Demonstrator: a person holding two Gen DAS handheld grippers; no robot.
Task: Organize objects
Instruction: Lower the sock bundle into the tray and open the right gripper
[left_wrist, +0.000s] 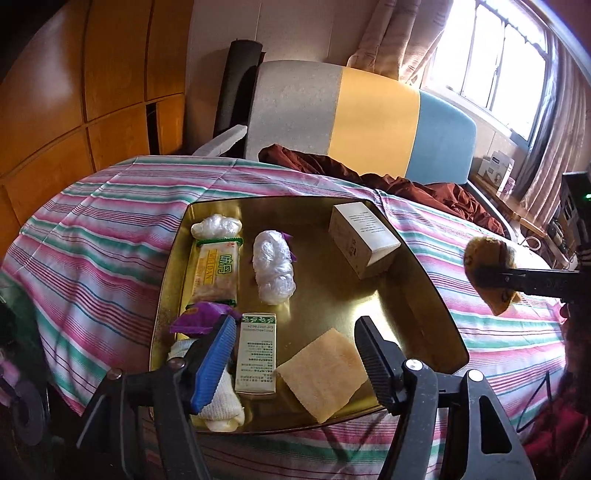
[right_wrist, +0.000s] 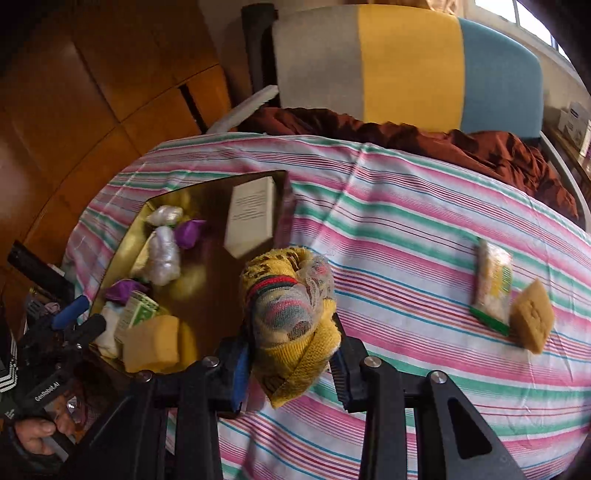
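Cloth, a soft yellow knitted bundle (right_wrist: 291, 317), sits pinched mid-body between our right tongs (right_wrist: 290, 363), aloft just right of the gold tray (right_wrist: 207, 306). We judge it light and squashy, so it may sag. Our left tongs (left_wrist: 295, 354) gape empty over the tray.

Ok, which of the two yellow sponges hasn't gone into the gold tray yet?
The sponge out on the striped bedsheet, touching a snack packet. The other sponge already lies in the gold tray.

Both wrist views, perhaps close, share the gold tray (left_wrist: 436, 295)
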